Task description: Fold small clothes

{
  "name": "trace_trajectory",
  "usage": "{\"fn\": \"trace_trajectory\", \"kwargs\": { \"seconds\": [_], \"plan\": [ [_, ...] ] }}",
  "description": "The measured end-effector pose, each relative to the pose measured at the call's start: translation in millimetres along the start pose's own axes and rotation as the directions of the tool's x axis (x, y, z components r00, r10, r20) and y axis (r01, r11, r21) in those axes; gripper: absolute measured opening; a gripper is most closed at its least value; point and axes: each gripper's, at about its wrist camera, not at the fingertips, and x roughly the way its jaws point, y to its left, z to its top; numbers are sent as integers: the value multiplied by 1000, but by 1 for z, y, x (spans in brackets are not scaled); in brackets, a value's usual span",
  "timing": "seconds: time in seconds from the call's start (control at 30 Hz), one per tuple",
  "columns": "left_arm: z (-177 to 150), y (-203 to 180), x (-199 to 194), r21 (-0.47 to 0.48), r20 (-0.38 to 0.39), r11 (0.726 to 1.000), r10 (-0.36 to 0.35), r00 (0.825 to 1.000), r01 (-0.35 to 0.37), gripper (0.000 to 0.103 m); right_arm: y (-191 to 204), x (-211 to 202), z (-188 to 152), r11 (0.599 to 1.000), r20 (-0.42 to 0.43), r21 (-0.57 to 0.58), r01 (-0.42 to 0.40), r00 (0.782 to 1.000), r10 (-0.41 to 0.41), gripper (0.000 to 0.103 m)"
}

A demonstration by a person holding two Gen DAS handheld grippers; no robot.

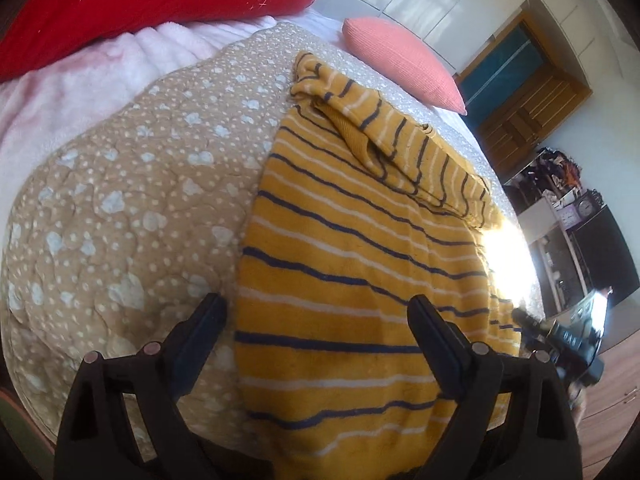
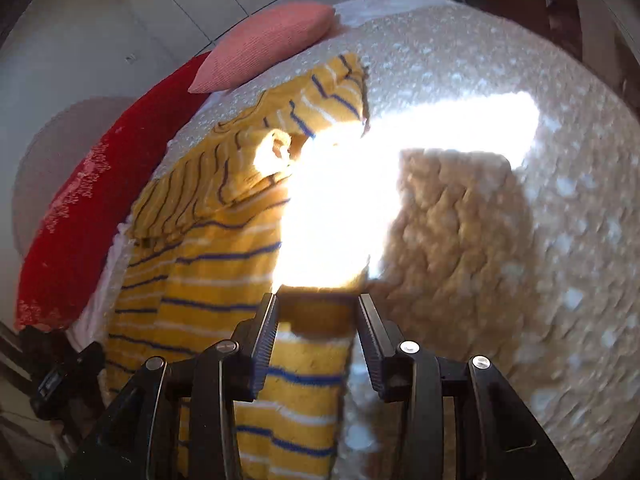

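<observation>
A yellow sweater with navy and white stripes (image 1: 352,264) lies flat on a tan dotted quilt (image 1: 132,200), one sleeve folded across its upper part. My left gripper (image 1: 316,308) is open low over the sweater's near left edge. In the right wrist view the sweater (image 2: 208,280) lies left of centre, partly washed out by sunlight. My right gripper (image 2: 318,304) is open, with the sweater's right edge between its fingers. The right gripper also shows in the left wrist view (image 1: 560,340) at the sweater's right edge.
A red pillow (image 1: 140,4) and a coral cushion (image 1: 404,60) lie at the head of the bed, with a pink blanket (image 1: 80,80) beside them. A bright sun patch (image 2: 400,152) falls across the quilt. Shelves and a wooden door stand beyond the bed's right side.
</observation>
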Motion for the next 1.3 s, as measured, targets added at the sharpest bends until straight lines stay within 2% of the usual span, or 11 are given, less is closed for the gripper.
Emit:
{"fn": "trace_trajectory", "kwargs": {
  "seconds": [0.23, 0.5, 0.67, 0.77, 0.8, 0.83, 0.87, 0.9, 0.97, 1.13, 1.3],
  "plan": [
    [-26, -7, -5, 31, -72, 997, -69, 995, 71, 73, -8, 2, -52, 934, 0, 167, -316, 947, 320, 45],
    [-49, 3, -6, -31, -99, 988, -154, 983, 152, 73, -7, 2, -87, 881, -41, 212, -423, 897, 440, 45],
    [-61, 0, -5, -42, -120, 976, -218, 969, 215, 76, 1, 8, -112, 879, -70, 211, -428, 890, 450, 45],
    [-66, -2, 0, -64, -146, 971, -238, 960, 231, 76, 9, 7, -122, 898, -58, 190, -397, 908, 414, 43],
    [-67, -3, -1, -59, -146, 977, -209, 967, 203, 57, 11, 4, -123, 910, -53, 176, -375, 920, 389, 35],
    [-66, -5, -1, -47, -145, 988, -152, 978, 146, 23, 13, 1, -123, 927, -54, 160, -339, 935, 351, 18],
    [-63, -4, -1, -37, -152, 996, -82, 985, 77, 12, 17, 1, -122, 941, -61, 147, -304, 947, 316, 14],
    [-61, -2, -3, -59, -155, 993, -107, 982, 99, 9, 19, 0, -120, 948, -63, 142, -286, 953, 297, 13],
    [-55, 2, -15, -109, -123, 985, -149, 981, 136, 8, 21, -6, -117, 955, -57, 123, -271, 959, 279, 11],
    [-51, -13, -62, -51, -24, 986, -157, 987, 156, 8, 38, -37, -116, 956, -21, 34, -290, 956, 291, 9],
    [-73, -25, -93, -1, 0, 986, -170, 986, 170, 8, 39, -74, -129, 939, 5, 6, -343, 939, 343, 9]
  ]
}}
